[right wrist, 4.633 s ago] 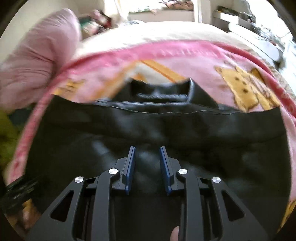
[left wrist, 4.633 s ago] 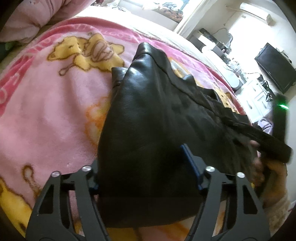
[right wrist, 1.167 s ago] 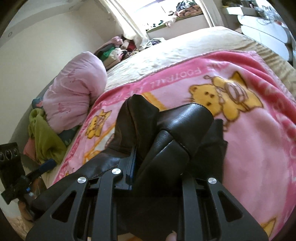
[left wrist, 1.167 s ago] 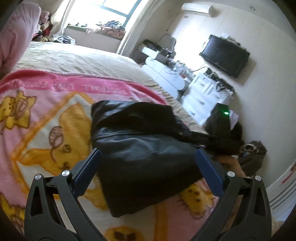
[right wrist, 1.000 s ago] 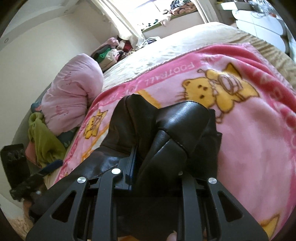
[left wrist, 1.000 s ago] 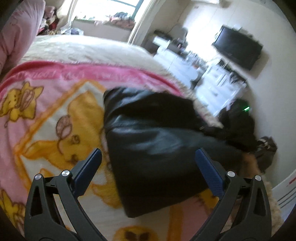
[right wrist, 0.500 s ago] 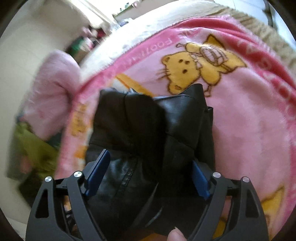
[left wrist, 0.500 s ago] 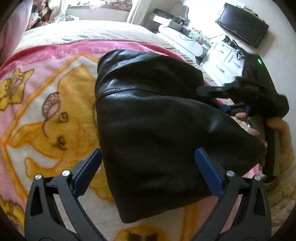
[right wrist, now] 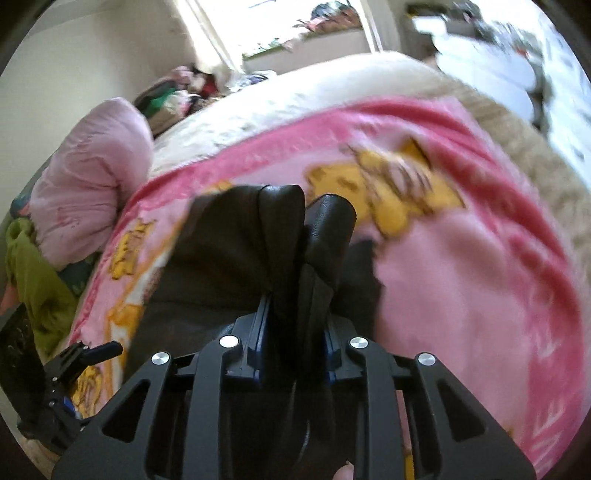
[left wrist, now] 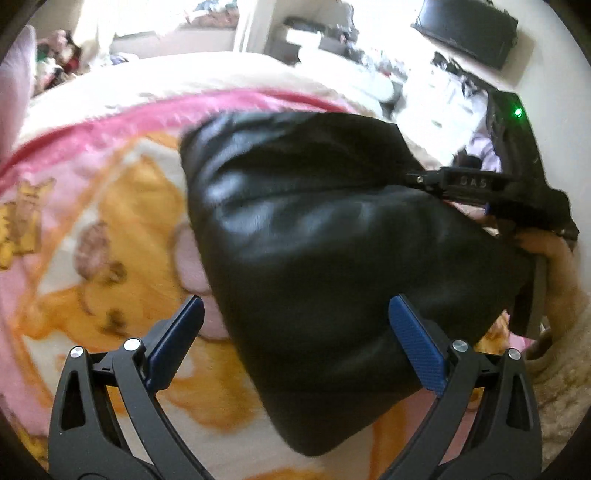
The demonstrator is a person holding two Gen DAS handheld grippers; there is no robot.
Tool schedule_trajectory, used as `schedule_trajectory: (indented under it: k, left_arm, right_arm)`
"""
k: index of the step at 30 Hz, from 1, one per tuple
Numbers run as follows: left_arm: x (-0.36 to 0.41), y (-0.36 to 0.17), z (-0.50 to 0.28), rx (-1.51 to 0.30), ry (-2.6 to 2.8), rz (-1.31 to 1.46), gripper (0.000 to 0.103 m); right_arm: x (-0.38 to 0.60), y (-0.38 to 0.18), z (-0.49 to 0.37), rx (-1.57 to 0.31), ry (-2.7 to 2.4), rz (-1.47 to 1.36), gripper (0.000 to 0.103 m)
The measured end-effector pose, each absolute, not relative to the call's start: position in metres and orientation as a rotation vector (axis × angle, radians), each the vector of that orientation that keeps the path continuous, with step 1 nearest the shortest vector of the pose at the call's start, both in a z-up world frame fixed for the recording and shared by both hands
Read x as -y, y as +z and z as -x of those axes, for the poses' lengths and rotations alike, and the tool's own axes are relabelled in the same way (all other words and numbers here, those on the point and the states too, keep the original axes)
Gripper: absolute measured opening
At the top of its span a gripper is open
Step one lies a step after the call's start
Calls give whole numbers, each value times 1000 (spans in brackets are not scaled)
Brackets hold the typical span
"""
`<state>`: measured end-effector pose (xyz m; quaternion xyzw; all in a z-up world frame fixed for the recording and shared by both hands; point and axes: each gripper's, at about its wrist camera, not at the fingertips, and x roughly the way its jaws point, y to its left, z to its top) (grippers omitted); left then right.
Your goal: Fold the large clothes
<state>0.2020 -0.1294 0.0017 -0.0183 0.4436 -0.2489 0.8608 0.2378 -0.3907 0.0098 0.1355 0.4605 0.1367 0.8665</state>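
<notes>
A black leather jacket (left wrist: 332,240) lies folded into a thick bundle on a pink cartoon blanket (left wrist: 92,240). My left gripper (left wrist: 295,332) hovers open over the bundle's near end, its blue pads wide apart on either side and not pressing. At the bundle's right edge my right gripper (left wrist: 424,181) comes in, held by a hand (left wrist: 554,266). In the right wrist view the right gripper (right wrist: 295,325) has its jaws closing, and the pads pinch an upright bunched fold of the jacket (right wrist: 229,266).
A pink pillow (right wrist: 88,177) and a green cloth (right wrist: 33,280) lie at the bed's left side. A beige bedspread (right wrist: 295,96) extends beyond the blanket (right wrist: 461,277). A wall television (left wrist: 465,33) and white drawers (left wrist: 436,92) stand to the right.
The right gripper opened wide over the jacket half a second ago and has since closed on a bunched fold. The left gripper has sunk closer to the bundle, still open.
</notes>
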Motion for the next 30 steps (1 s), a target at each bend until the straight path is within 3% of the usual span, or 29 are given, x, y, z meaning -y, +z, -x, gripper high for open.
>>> schedule_trajectory:
  k: [3,5,6,8,10,15,26,29,30]
  left_arm:
    - [141,-7,-199,-940,-532,8,94]
    - [140,-10,-199,-942,-538,15,94]
    - [138,-10,-198,-943,-539,23,94]
    - [135,-9,-198,-940,-540,30,94]
    - [134,-8,-197,-935,-539,28,94]
    - [137,-5,-192,-924,-536,26,94]
    - [115,11,-188,-891,-498,86,94]
    - [106,16,-190,-882,-480,112,94]
    - [104,18,-191,-878,-479,118,94]
  right_arm:
    - [398,-5,-231,-951,258,-337,33]
    - [402,-3,-226,-947,217,-348,50]
    - [402,1,-223,-949,167,-332,65]
    - [406,11,-212,-924,144,-344,68]
    - [412,23,-196,-875,142,-393,81]
    - [420,40,-143,-799,181,-498,82]
    - [411,21,-108,-835,272,-649,82]
    - [407,16,-108,-846,286,-683,76]
    - [405,15,-109,-852,289,-678,68]
